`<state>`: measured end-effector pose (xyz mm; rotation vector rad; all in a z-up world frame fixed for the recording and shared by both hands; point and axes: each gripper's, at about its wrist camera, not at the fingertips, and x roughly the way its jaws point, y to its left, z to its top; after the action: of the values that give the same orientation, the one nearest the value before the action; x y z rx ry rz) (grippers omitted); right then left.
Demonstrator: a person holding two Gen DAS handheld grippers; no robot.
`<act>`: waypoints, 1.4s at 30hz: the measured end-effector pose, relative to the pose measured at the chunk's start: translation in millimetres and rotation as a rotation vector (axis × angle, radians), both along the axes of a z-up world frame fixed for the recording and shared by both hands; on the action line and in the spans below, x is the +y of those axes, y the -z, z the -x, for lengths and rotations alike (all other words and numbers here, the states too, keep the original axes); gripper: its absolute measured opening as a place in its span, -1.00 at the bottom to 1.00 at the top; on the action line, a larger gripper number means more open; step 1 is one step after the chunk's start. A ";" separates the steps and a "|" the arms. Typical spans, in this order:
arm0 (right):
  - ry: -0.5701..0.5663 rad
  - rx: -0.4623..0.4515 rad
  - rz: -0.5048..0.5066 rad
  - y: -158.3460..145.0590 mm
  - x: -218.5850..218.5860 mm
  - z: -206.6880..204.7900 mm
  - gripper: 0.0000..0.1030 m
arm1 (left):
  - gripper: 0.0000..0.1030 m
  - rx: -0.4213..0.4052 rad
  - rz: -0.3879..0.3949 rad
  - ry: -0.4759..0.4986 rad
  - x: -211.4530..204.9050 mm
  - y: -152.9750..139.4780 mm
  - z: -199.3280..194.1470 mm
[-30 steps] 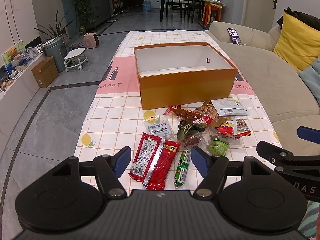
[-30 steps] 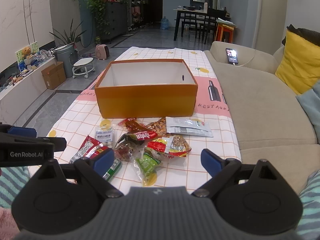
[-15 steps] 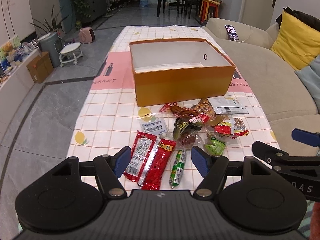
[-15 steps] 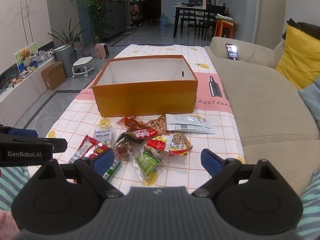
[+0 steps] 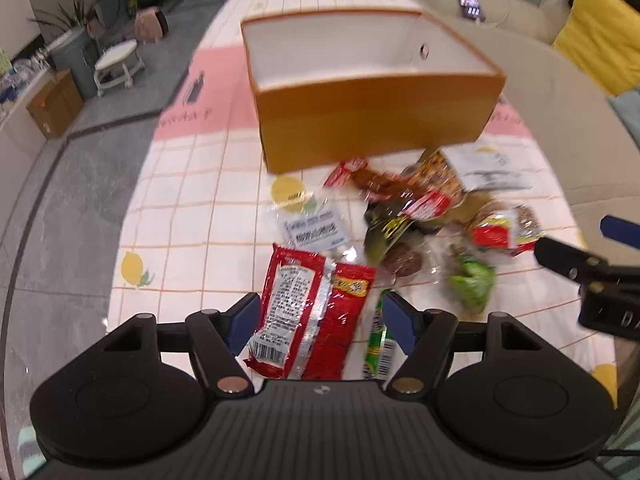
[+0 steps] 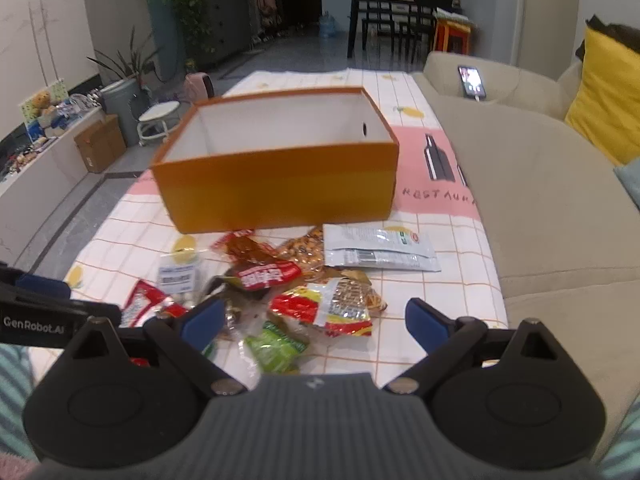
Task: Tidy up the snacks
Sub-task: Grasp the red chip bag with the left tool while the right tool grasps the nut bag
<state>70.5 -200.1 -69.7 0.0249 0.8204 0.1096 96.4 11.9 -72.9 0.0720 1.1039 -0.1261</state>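
Observation:
An open orange box with a white inside stands empty on the checked tablecloth. Several snack packets lie in a heap in front of it. My left gripper is open, low over two red packets that show between its blue pads; a green stick packet lies by the right pad. My right gripper is open above a green packet and a red and yellow packet. A white pouch lies to the right of the heap.
A beige sofa with a yellow cushion and a phone runs along the table's right side. Left of the table is grey floor with a white stool and a cardboard carton. Each gripper's side shows in the other's view.
Both grippers have come forward and down toward the snack heap. The red packets now sit between the left gripper's pads. The box and the snacks lie as before.

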 end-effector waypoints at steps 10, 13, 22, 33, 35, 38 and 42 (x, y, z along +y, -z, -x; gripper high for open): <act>-0.001 0.131 -0.008 35.7 5.7 -61.8 0.81 | 0.62 0.153 -0.029 0.010 8.3 44.7 -28.5; 0.015 0.181 -0.016 48.0 4.8 -76.7 0.81 | 0.63 0.171 -0.060 0.021 7.9 55.1 -31.8; 0.021 0.252 -0.043 71.9 3.5 -86.2 0.52 | 0.76 0.178 -0.027 0.034 10.4 69.4 -42.2; 0.018 0.252 -0.051 71.1 2.9 -78.2 0.23 | 0.51 0.130 -0.027 0.052 4.2 67.4 -34.7; 0.023 0.245 -0.051 68.4 0.5 -75.8 0.11 | 0.51 0.123 -0.019 0.050 4.9 64.7 -32.1; 0.024 0.241 -0.066 65.0 -3.4 -70.7 0.10 | 0.51 0.112 -0.015 0.051 4.5 61.3 -27.3; 0.026 0.215 -0.059 56.1 -5.4 -60.1 0.09 | 0.51 0.083 -0.016 0.048 3.9 50.8 -18.4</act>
<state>130.6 -205.5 -125.8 0.1047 1.0315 0.1075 114.8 15.8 -123.7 0.1087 1.1866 -0.1641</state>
